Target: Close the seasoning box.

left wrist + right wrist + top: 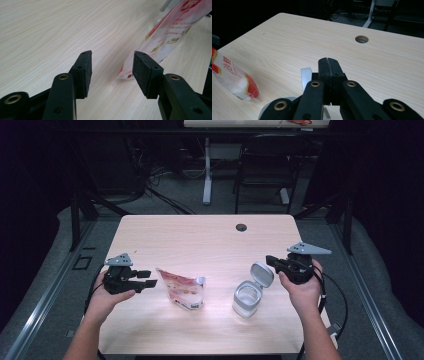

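So there's a small grey jar (247, 299) on the right half of the table (200, 235), flip lid (262, 273) swung up and open; the inside looks empty, though it's hard to be sure from this high up. To its left, a bit apart, a red-and-clear pouch (182, 290) stands tilted with its spout at the top right, something white showing in its clear lower part. Bare wood between them, and a round cable hole (241, 227) near the far edge. The left gripper (148, 283) has its jaws spread wide, pointing at the pouch's left edge, just short of it. The right gripper (270, 260) is pressed fully together, gripping nothing, sitting right by the raised lid.
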Motion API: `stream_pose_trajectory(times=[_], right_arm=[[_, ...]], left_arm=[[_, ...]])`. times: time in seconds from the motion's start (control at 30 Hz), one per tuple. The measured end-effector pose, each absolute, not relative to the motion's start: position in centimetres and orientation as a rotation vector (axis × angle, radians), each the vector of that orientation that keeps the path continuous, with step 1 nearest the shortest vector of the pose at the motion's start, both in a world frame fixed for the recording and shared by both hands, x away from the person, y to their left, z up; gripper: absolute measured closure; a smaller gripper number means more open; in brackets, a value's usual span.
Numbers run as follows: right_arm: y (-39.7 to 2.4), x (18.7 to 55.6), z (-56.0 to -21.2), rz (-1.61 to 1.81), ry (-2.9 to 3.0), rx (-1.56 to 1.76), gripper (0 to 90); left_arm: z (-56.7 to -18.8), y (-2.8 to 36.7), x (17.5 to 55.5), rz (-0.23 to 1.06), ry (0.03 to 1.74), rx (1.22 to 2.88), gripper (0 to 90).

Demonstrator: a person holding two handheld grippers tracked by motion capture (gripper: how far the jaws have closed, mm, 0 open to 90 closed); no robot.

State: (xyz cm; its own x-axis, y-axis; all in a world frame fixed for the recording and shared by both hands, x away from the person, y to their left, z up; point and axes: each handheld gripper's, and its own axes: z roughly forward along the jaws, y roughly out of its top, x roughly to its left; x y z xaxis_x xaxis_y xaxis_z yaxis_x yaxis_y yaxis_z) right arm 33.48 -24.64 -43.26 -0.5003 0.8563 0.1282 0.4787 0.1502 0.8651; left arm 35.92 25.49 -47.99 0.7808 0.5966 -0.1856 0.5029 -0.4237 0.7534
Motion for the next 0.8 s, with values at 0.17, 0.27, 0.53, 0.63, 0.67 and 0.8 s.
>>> stream_pose_trajectory(times=[0.17,0.27,0.53,0.63,0.67,0.8], right_arm=[[-24.7,33.3,-43.7,1.308,2.048,1.283,90.0],[-24.5,33.1,-44.0,1.324,2.056,1.286,90.0],[-23.4,32.4,-44.7,1.384,2.079,1.269,90.0],[-23.2,32.2,-45.0,1.387,2.097,1.267,90.0],[-23.2,32.2,-45.1,1.39,2.106,1.268,90.0],[-23.1,31.9,-45.7,1.41,2.101,1.281,90.0]], left_arm=[[-48.0,25.6,36.0,0.145,0.817,2.107,50.4],[-48.0,25.7,36.0,0.142,0.823,2.1,50.3],[-48.1,25.9,36.0,0.143,0.832,2.092,50.4],[-48.1,25.9,36.0,0.142,0.832,2.096,50.4],[-48.1,25.9,36.0,0.144,0.833,2.093,50.4],[-48.2,26.0,36.1,0.146,0.839,2.089,50.4]])
